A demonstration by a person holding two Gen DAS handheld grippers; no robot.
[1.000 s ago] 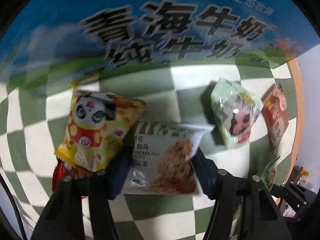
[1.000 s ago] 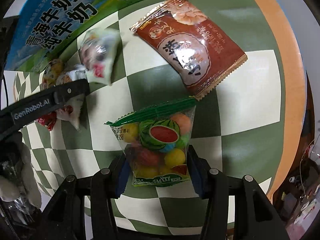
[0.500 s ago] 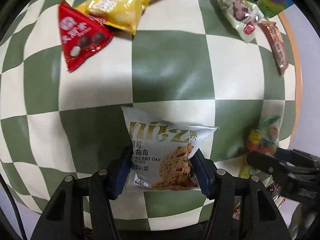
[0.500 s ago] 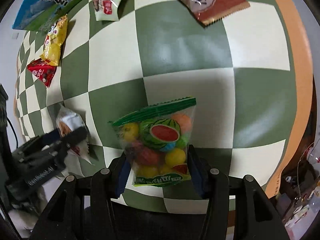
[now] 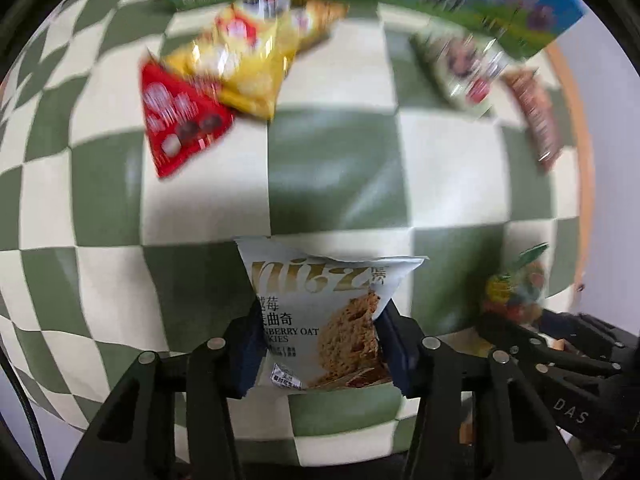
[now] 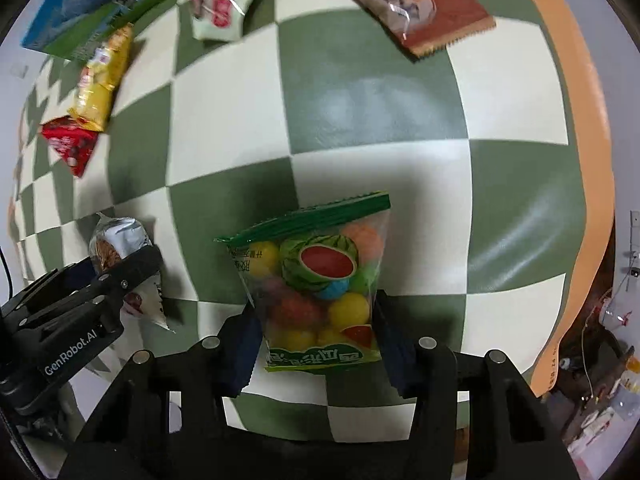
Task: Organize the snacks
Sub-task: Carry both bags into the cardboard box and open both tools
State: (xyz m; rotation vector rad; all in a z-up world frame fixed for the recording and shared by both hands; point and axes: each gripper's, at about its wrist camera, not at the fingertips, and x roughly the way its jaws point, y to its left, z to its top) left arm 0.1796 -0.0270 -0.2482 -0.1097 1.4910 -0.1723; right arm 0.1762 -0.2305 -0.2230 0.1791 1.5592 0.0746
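My left gripper point(image 5: 316, 354) has its jaws clamped on the oat cookie packet point(image 5: 320, 320); my right gripper point(image 6: 316, 340) grips the fruit candy bag point(image 6: 316, 284) above the checkered bench point(image 6: 360, 112).

Cookie packet point(image 5: 320, 320), white, clamped in the left gripper point(image 5: 318, 356): gold lettering "nitz"; below it, partly covered, "NBERRY OAT" and "KIES", with Chinese characters "莓" and "曲奇".

Left gripper body point(image 6: 60, 336), right wrist view: "GenRobot.AI".

Right gripper body point(image 5: 568, 376), left wrist view: "DAS".

Remaining packet print: blurred, unreadable.
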